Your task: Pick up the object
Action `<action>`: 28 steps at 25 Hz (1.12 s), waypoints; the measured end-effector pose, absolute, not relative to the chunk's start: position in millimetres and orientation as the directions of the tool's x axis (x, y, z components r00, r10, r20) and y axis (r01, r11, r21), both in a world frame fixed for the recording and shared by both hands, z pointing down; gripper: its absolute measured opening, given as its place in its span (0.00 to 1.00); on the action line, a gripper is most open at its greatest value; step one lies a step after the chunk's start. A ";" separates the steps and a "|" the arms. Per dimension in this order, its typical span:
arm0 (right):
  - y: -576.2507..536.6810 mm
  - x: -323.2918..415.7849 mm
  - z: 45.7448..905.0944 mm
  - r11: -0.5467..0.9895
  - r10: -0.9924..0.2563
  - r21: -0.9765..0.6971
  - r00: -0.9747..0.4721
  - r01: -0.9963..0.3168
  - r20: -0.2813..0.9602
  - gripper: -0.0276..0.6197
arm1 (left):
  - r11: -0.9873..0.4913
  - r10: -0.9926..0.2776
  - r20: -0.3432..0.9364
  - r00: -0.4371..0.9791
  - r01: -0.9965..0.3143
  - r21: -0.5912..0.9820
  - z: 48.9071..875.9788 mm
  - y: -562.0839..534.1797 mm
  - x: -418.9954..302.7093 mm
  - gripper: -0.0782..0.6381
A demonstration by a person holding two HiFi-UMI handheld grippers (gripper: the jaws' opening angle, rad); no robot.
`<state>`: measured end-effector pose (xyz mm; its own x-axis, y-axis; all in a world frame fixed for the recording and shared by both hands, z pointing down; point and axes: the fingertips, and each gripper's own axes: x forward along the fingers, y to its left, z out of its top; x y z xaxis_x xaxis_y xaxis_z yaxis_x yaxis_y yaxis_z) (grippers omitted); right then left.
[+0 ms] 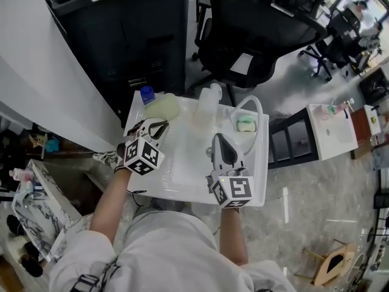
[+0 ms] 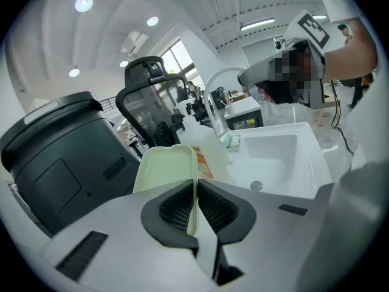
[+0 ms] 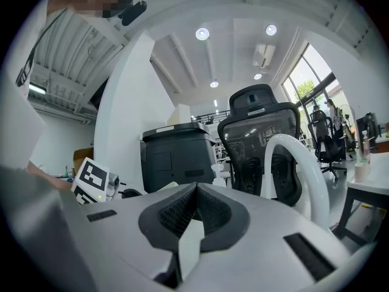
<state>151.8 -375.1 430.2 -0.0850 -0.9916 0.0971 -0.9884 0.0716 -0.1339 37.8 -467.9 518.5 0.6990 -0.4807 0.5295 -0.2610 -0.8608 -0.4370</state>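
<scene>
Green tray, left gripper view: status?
Left gripper shut on green tray rim. Right gripper shut, empty, above sink. Bottle close behind it.

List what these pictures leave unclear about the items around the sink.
Left gripper view: lower edge of the pale green tray hidden by the left gripper.
Head view: small green item by the tap, too small to identify.
Left gripper view: orange label half hidden behind the tray, print too small.
</scene>
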 end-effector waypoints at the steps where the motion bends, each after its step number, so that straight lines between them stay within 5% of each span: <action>1: -374.3 151.9 429.2 0.073 -0.992 -0.133 -0.086 -0.989 0.097 0.05 | -0.854 -0.492 0.517 0.701 -0.272 -0.443 512.0 -466.0 35.6 0.16; 28: -372.2 150.6 388.6 0.143 -0.988 -0.054 -0.146 -0.988 0.044 0.05 | -0.689 -0.706 0.170 0.687 -0.611 -0.391 377.0 -436.1 -40.1 0.16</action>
